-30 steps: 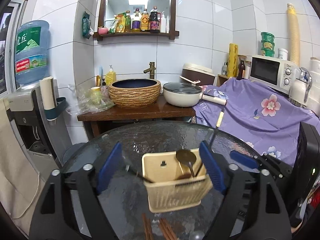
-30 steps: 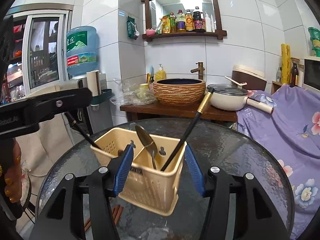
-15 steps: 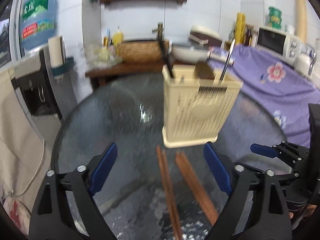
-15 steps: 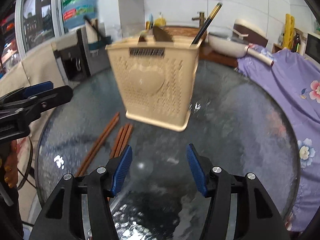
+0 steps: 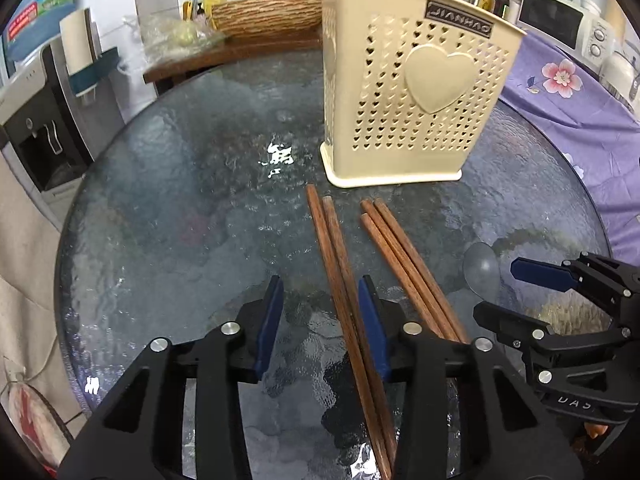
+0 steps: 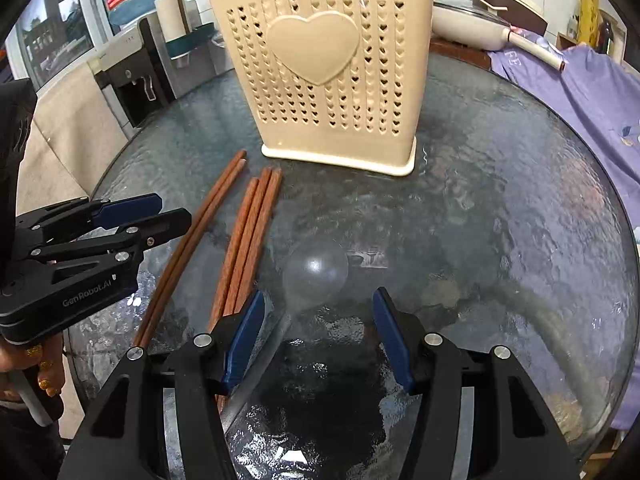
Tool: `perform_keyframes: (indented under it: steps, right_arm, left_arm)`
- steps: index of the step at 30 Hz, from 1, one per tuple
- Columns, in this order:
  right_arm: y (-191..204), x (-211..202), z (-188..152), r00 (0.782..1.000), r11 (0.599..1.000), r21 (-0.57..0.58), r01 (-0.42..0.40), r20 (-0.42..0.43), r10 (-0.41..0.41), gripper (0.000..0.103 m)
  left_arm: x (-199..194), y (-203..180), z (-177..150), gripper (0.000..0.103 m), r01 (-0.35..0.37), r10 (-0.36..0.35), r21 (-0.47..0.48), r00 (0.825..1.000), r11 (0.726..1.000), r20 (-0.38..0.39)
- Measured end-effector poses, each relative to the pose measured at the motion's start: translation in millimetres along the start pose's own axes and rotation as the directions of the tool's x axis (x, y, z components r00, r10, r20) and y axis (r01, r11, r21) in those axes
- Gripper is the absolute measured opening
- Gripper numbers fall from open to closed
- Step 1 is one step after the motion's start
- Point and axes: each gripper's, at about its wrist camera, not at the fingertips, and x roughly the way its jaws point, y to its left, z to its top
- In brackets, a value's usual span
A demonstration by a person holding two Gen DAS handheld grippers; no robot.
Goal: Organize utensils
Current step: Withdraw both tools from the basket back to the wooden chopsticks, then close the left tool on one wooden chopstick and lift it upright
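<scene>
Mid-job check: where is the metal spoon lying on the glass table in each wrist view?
Left wrist view: spoon lower right, right of the chopsticks.
Right wrist view: spoon center, bowl just ahead of the right hand-held gripper.
Shared landmark: cream utensil holder, heart on its front.

Cream heart-perforated holder [image 5: 412, 88], reddish-brown chopsticks [image 5: 348, 280]

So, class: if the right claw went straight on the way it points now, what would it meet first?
Probably the spoon lying on the glass table between the open right claw and the cream utensil holder; height above it is hard to judge.
</scene>
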Motion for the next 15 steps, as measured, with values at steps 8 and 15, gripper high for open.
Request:
perform_keyframes:
  steps: [8,15]
  right_arm:
    - [1.3,2.2,1.6,1.000,1.000,-0.007,0.030,0.003,-0.030,0.053]
    - [1.9,3.0,2.6,0.999,0.999,-0.011,0.036,0.005,-0.036,0.052]
  left_arm:
    - [10.0,2.7,3.2,0.033,-0.007,0.007,0.008,1.000,1.000,-0.020]
    - [12.5,2.6,4.2,0.033,-0.013,0.013,0.013,1.000,1.000,-0.023]
